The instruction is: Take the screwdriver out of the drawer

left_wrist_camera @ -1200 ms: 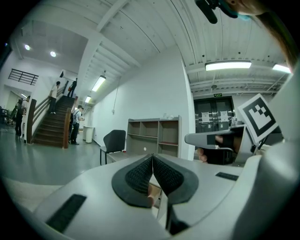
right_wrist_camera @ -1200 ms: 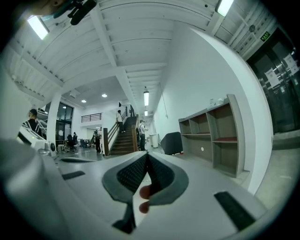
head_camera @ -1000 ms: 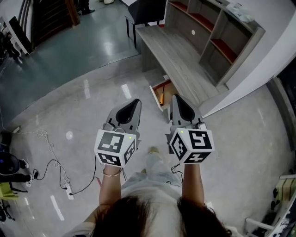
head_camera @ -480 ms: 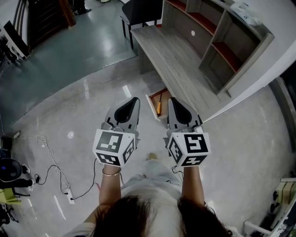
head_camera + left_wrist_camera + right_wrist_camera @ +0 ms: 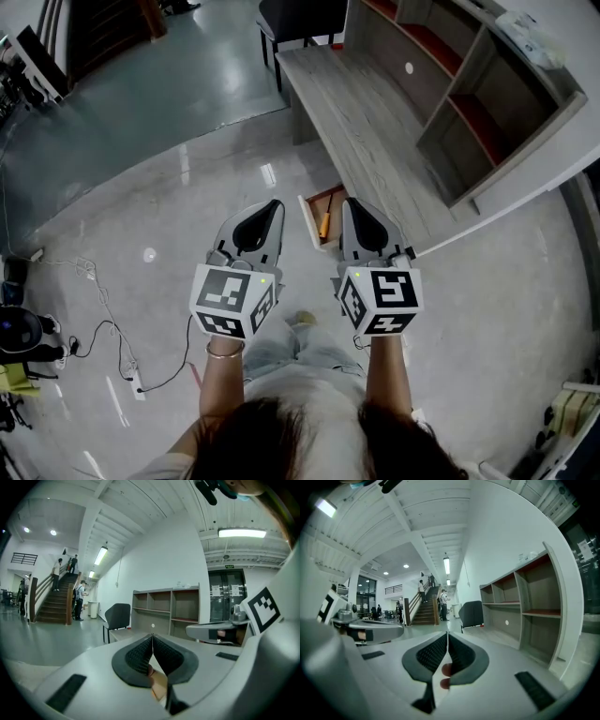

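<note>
In the head view an open drawer (image 5: 310, 213) with a red inside juts from under the grey desk (image 5: 366, 131). An orange-handled screwdriver (image 5: 324, 222) lies in it. My left gripper (image 5: 273, 206) and right gripper (image 5: 349, 204) are held side by side at chest height, well above the floor, with the drawer showing between them. Both are shut with nothing in them; the jaw tips meet in the left gripper view (image 5: 152, 636) and the right gripper view (image 5: 447, 633). Neither gripper view shows the drawer.
A grey shelf unit (image 5: 469, 84) stands on the back of the desk, and a dark chair (image 5: 300, 14) at its far end. A power strip and cable (image 5: 131, 375) lie on the glossy floor at left. A staircase with people (image 5: 61, 592) rises in the distance.
The view has shifted slightly, and the drawer now sits between the two grippers' tips rather than above them. Both grippers stay shut and side by side.
</note>
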Demonstrator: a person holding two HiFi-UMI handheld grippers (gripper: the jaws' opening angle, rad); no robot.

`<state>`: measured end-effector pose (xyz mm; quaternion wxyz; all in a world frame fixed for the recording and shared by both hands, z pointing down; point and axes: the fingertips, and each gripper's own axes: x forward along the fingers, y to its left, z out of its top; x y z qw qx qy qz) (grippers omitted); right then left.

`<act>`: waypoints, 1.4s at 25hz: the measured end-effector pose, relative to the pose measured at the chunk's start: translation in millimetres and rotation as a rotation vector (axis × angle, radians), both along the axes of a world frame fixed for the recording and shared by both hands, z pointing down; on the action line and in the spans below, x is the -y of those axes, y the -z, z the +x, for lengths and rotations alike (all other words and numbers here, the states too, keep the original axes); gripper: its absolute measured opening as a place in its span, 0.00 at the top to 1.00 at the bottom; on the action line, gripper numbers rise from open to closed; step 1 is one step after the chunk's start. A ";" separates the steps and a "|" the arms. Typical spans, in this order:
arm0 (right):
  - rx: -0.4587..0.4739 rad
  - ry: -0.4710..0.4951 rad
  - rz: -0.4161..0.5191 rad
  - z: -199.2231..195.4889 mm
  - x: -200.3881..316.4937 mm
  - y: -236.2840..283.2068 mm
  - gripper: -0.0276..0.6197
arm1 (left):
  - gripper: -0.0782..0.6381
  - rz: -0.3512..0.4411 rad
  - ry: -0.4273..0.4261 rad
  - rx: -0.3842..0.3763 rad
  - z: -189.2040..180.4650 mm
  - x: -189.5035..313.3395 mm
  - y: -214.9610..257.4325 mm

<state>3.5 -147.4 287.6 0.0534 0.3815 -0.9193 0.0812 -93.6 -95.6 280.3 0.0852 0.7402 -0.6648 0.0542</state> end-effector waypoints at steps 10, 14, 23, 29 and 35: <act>-0.061 0.022 -0.026 -20.6 28.3 -29.7 0.91 | 0.87 -0.027 0.001 0.006 -16.8 29.4 -16.8; -0.066 -0.015 -0.032 -26.6 48.6 -36.2 0.91 | 0.87 -0.033 -0.009 -0.002 -31.5 54.5 -22.7; -0.126 -0.053 -0.051 -54.0 87.4 -64.9 0.91 | 0.87 -0.053 -0.050 -0.030 -60.1 106.0 -36.3; -0.160 -0.080 -0.082 -70.9 105.9 -89.9 0.91 | 0.87 -0.077 -0.075 -0.047 -78.5 132.8 -51.6; -0.178 -0.135 -0.112 -76.9 119.7 -114.8 0.91 | 0.87 -0.105 -0.108 -0.068 -88.0 152.5 -70.0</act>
